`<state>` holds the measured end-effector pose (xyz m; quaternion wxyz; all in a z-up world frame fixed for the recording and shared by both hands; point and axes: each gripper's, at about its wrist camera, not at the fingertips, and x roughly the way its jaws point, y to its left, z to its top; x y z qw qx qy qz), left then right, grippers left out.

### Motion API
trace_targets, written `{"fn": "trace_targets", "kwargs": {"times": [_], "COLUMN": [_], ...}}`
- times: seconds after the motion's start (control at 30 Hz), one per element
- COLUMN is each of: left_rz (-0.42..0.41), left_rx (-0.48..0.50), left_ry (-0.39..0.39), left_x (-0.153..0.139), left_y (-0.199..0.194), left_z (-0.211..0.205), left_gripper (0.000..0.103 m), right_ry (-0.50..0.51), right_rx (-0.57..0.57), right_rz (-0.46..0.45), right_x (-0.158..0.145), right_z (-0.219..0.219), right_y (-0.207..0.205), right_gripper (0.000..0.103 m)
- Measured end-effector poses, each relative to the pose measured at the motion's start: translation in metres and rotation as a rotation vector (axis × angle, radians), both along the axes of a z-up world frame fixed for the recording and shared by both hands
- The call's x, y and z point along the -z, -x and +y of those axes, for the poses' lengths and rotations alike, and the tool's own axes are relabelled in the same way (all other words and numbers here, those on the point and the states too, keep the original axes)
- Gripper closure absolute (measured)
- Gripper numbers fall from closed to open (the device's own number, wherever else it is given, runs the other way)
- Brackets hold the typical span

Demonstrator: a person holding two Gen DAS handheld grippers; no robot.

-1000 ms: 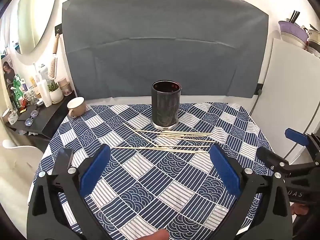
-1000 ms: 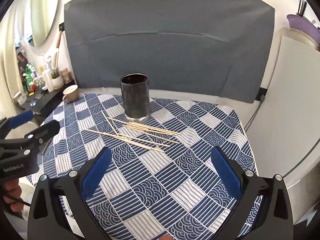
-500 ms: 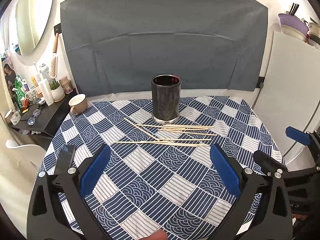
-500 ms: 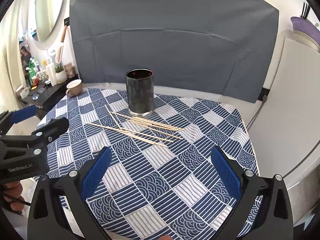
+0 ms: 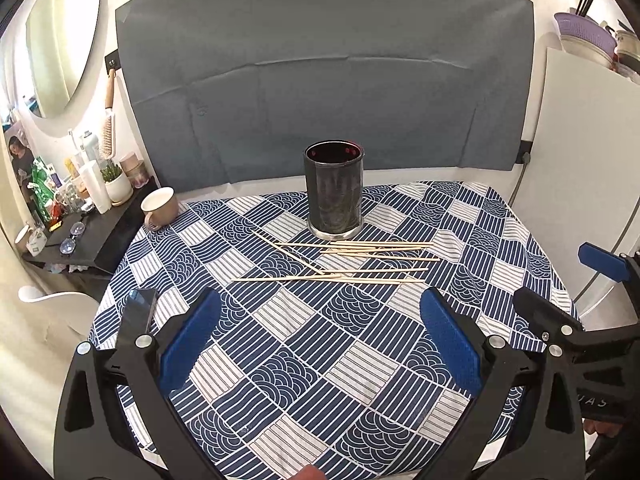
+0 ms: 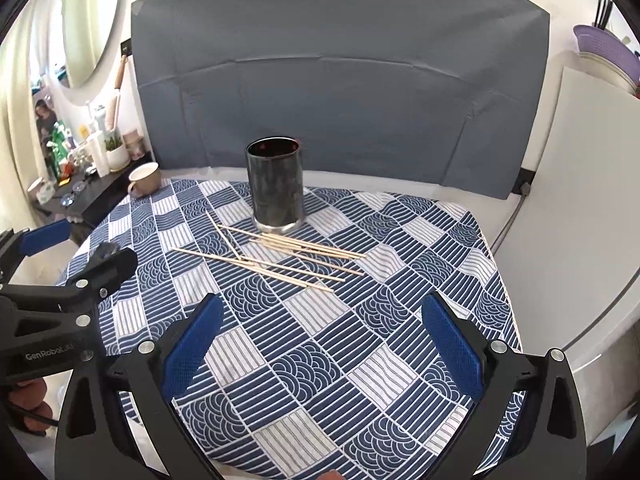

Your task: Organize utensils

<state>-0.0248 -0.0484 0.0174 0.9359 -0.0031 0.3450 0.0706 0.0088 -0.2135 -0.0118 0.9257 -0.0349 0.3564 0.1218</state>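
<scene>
Between my left tongs (image 5: 318, 334) and right tongs (image 6: 320, 334), both spread wide and empty, lies only patterned tabletop (image 5: 360, 360). Ahead, the chopsticks (image 5: 352, 262) sprawl crosswise, long axes running left to right, just before the dark holder (image 5: 334, 194); neither hand is clearly nearer. Since a second ago I've pulled back and risen; the sticks look farther off.

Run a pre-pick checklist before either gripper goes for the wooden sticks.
1. Left gripper open, holding nothing: ok.
2. Right gripper open, holding nothing: ok.
3. Thin wooden sticks lie flat on the blue-and-white patterned tablecloth, unobstructed: ok.
4. Sticks separated for a single pick: not ok, several cross.
5. Dark cylindrical holder upright, mouth open: ok.
6. Holder interior free: cannot tell.
</scene>
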Motion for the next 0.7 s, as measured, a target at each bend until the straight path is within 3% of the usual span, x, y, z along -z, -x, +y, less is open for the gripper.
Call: {"fn": "trace_targets", "kwargs": {"times": [0.3,0.4,0.5,0.6,0.7], "left_rz": [0.007,0.034,0.046,0.062,0.055], "left_rx": [0.008,0.062,0.138,0.064,0.058], "left_ry": [0.072,0.176,0.369,0.308,0.302], "left_x": [0.003,0.009,0.015,0.018,0.017], "left_y": [-0.004,-0.009,-0.011,-0.013,-0.013], "left_z": [0.01,0.018,0.033,0.031,0.03], "left_gripper": [0.006,0.006,0.006,0.006,0.006], "right_ry": [0.007,0.004,0.004,0.008,0.008], "right_rx": [0.007,0.009,0.014,0.015,0.015], "right_rz": [0.003,0.004,0.003,0.011,0.013], "right_x": [0.003,0.003,0.003,0.005,0.006], "right_z": [0.0,-0.001,-0.003,-0.004,-0.005], "right_y": [0.0,-0.002,-0.003,-0.004,-0.004], "right_gripper": [0.008,0.008,0.008,0.008,0.008]}}
